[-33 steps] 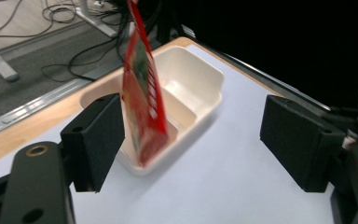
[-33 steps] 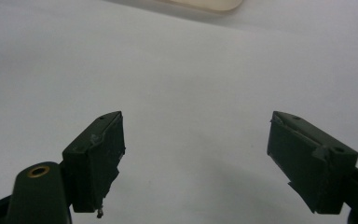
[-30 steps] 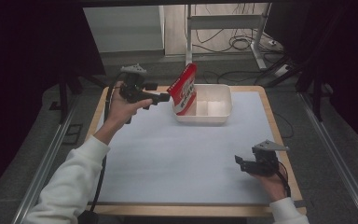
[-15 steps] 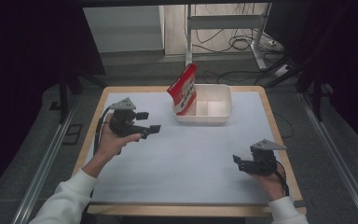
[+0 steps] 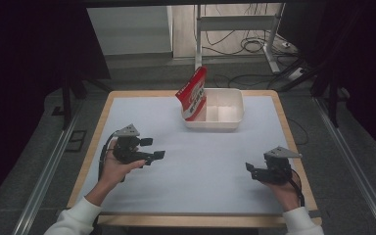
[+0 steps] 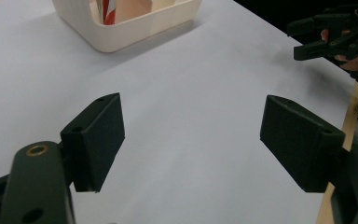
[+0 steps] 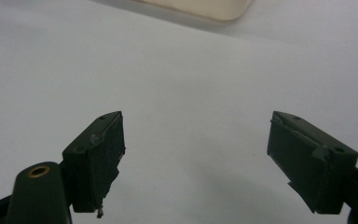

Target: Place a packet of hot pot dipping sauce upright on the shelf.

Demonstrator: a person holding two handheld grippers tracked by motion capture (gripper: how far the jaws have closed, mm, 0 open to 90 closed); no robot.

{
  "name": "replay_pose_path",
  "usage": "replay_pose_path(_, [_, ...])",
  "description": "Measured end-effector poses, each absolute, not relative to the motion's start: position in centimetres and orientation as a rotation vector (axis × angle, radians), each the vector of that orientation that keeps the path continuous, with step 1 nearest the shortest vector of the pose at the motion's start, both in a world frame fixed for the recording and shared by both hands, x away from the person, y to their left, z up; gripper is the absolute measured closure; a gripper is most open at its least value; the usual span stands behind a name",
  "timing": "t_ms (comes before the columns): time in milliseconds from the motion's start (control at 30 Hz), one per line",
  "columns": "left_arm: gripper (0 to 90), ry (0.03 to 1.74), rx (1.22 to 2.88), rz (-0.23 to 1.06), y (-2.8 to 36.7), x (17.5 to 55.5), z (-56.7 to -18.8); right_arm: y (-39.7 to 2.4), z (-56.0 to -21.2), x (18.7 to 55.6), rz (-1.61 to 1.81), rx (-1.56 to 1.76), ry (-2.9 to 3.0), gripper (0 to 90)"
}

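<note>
Two hand-held grippers, both yours, jaws apart and empty: left hand-held gripper (image 5: 152, 149) low at 9 o'clock, right hand-held gripper (image 5: 250, 170) at 4 o'clock over the desk (image 5: 200, 161). Red pouch (image 5: 194, 94) stands tilted in the white bin (image 5: 225, 117) at 12 o'clock, well apart from both.

No legible txt anywhere. Red/white packet (image 5: 194, 94) standing in the white bin (image 5: 225, 120) has printing on its face, but too small/blurry to read in high view; left gripper view catches just a red/white sliver.
</note>
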State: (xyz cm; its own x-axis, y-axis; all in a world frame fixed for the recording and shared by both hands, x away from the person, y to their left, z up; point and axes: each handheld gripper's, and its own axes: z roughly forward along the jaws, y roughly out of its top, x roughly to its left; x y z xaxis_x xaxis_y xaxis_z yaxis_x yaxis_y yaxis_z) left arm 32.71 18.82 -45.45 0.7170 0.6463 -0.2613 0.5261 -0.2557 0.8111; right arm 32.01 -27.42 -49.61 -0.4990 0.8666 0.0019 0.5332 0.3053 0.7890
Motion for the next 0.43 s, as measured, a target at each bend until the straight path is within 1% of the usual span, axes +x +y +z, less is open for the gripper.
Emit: replay_pose_path(433, [21.5,0.915,1.926,0.131,18.87,32.75,-46.01,-27.58,-49.75,31.90,1.050,1.243,2.154,18.8])
